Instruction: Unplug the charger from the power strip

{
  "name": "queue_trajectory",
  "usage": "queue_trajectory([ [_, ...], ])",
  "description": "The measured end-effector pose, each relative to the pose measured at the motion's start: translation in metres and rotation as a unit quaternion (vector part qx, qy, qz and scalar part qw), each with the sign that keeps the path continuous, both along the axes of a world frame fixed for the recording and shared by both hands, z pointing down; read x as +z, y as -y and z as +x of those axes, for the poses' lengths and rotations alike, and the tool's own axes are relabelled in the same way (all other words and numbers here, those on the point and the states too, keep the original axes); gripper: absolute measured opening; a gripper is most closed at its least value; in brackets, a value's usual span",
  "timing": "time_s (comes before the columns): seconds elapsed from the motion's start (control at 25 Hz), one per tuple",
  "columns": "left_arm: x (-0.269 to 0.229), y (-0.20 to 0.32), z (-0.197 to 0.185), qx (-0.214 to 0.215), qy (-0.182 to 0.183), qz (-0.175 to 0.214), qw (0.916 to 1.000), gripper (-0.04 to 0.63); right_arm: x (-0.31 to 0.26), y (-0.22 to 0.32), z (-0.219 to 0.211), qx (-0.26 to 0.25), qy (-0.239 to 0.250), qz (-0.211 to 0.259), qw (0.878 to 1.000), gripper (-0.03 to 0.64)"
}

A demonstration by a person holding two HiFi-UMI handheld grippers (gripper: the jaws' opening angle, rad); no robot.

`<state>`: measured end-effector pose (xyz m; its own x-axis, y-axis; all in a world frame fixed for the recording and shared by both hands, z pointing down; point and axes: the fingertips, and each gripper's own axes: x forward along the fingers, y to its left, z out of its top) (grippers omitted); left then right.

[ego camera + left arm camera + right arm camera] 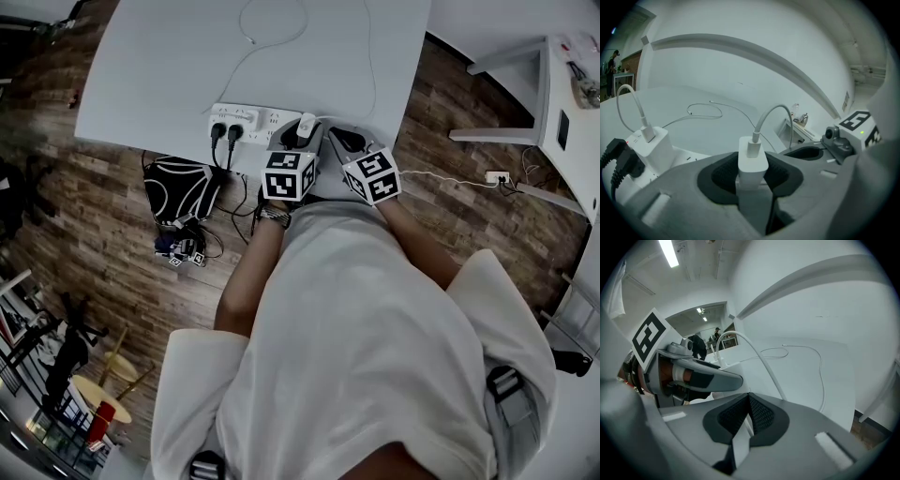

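In the head view, the left tool (302, 141) and the right tool (339, 139) sat close together at the near edge of the white bench (169, 66). Both reached toward the right end of the white power strip (251, 120). Two black plugs (226, 134) filled the strip's left sockets. A black bag (183, 187) lay on the wooden floor (94, 244) below the bench edge.

In the left gripper view, the white charger (753, 161) stood upright between this tool's dark pads (721, 177), which pressed on its two sides, so the tool gripped it. Its cable (780, 106) rose from the top and arched over to the right. The jaws hid the charger's lower end, so whether it sat in a socket could not be told. A second charger (651, 143) stood plugged into the strip to the left, well apart from the held one.

In the right gripper view, that tool's jaws were closed, their tips meeting with nothing seen between them. The white cable crossed just beyond them, and the left tool lay just beside, at the picture's left.
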<state>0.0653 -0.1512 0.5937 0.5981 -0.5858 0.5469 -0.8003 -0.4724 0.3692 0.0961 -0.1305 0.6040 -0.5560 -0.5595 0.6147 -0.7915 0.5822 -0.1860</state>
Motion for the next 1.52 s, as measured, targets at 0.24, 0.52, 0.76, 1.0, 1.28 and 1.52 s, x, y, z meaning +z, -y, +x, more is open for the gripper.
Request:
queue_trajectory([
  [0.24,-0.004,0.007,0.001,0.007,0.022,0.03,0.9993,0.167,0.001,0.002,-0.002,-0.003,-0.001,-0.002,1.0,0.002],
  [0.52,-0.002,0.005,0.001,0.018,0.038,0.028,0.9987,0.167,-0.002,0.002,-0.003,0.002,-0.002,0.001,1.0,0.002],
  [0.76,-0.004,-0.005,-0.004,0.013,0.04,0.027,0.9987,0.167,-0.007,-0.001,-0.003,0.009,-0.002,0.004,1.0,0.002],
  [1.0,-0.018,-0.013,-0.017,-0.006,0.048,0.039,0.9981,0.167,-0.023,-0.006,-0.007,0.011,0.001,0.017,1.0,0.002],
  [1.28,-0.035,-0.013,-0.035,-0.036,0.053,0.052,0.9966,0.114,-0.054,-0.006,-0.011,0.012,0.012,0.047,0.999,0.002],
  [1.52,-0.038,-0.02,-0.045,-0.026,0.067,0.053,0.996,0.042,-0.064,-0.011,-0.011,0.022,0.013,0.057,0.998,0.002],
])
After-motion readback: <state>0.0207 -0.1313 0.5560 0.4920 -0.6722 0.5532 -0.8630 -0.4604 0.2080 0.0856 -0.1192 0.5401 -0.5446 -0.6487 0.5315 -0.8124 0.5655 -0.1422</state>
